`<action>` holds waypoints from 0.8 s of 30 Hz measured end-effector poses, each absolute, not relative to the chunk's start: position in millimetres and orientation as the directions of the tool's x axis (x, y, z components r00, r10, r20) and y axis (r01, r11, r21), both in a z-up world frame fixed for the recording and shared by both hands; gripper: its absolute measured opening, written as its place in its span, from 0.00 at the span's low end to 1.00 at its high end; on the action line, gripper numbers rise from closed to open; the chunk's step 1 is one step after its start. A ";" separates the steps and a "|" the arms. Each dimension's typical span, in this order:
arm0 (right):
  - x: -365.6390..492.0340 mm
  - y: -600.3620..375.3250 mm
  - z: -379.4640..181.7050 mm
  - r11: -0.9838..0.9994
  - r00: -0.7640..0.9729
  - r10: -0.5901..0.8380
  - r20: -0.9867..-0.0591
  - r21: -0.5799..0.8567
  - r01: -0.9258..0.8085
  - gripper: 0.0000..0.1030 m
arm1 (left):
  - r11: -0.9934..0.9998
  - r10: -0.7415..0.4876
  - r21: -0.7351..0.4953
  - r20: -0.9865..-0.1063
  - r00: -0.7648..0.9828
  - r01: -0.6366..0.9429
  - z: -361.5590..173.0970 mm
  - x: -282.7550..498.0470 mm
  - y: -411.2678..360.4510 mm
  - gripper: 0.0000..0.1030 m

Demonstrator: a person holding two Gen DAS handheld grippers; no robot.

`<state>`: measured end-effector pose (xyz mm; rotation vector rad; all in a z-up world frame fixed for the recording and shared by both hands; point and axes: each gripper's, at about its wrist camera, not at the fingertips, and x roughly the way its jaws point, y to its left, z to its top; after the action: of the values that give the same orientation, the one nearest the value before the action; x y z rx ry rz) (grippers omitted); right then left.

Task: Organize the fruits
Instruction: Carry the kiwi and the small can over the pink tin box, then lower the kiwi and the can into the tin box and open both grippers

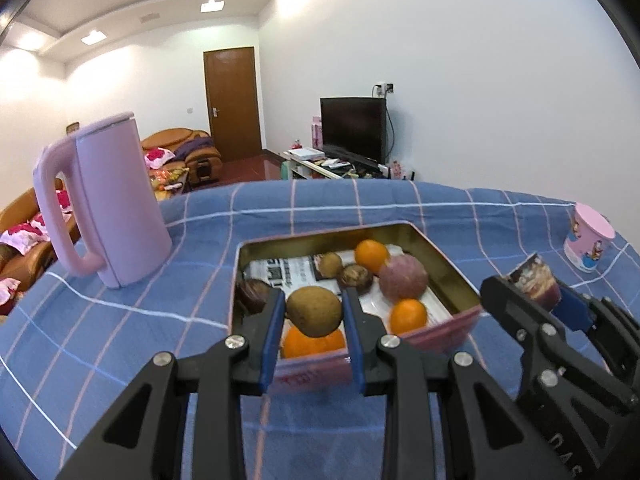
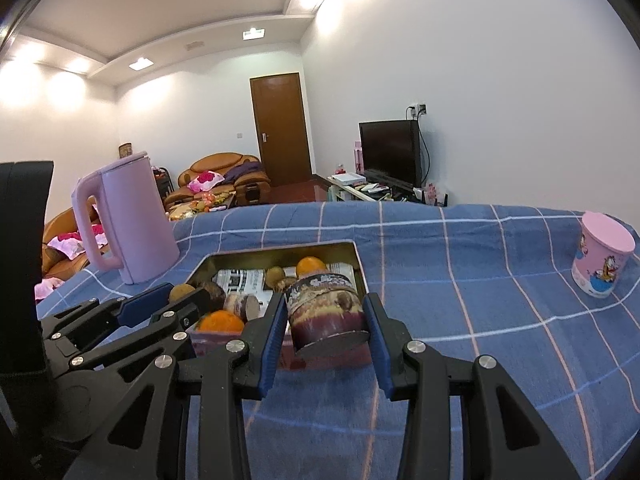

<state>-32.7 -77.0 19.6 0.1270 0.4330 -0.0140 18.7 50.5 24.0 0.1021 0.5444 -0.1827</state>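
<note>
My left gripper [image 1: 313, 300] is shut on a round brown-green fruit [image 1: 314, 311], held just above the near end of an open pink tin [image 1: 440, 258]. The tin is lined with newspaper and holds three oranges [image 1: 372, 255], a purple-pink round fruit [image 1: 402, 282] and small brown fruits [image 1: 354, 278]. My right gripper [image 2: 325, 304] is shut on a brown-and-purple printed cup [image 2: 326, 312], held tilted over the tin's [image 2: 280, 254] near right corner. In the left wrist view the right gripper [image 1: 536, 292] sits to the right; in the right wrist view the left gripper [image 2: 176, 298] sits to the left.
A tall pink kettle [image 1: 116, 204] [image 2: 136, 220] stands left of the tin on the blue checked tablecloth [image 1: 320, 204]. A pink cartoon cup [image 1: 588, 240] [image 2: 604, 256] stands at the far right. Beyond the table's far edge are sofas, a door and a television.
</note>
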 end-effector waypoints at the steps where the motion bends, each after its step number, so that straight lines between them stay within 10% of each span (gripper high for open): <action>1: -29.7 -76.9 20.7 0.992 0.909 0.011 -0.416 0.122 0.043 0.40 | 0.979 -0.143 0.050 -0.522 0.841 0.197 25.0 21.6 51.4 0.29; 24: 51.2 -79.7 18.3 0.988 0.899 -0.052 -0.434 0.109 0.109 0.40 | 0.997 -0.033 0.042 -0.580 0.814 0.071 14.3 100.6 66.6 0.30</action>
<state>51.2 -79.7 18.3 0.1316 0.4451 -0.0837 100.6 66.6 14.3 0.0629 0.6181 -0.0555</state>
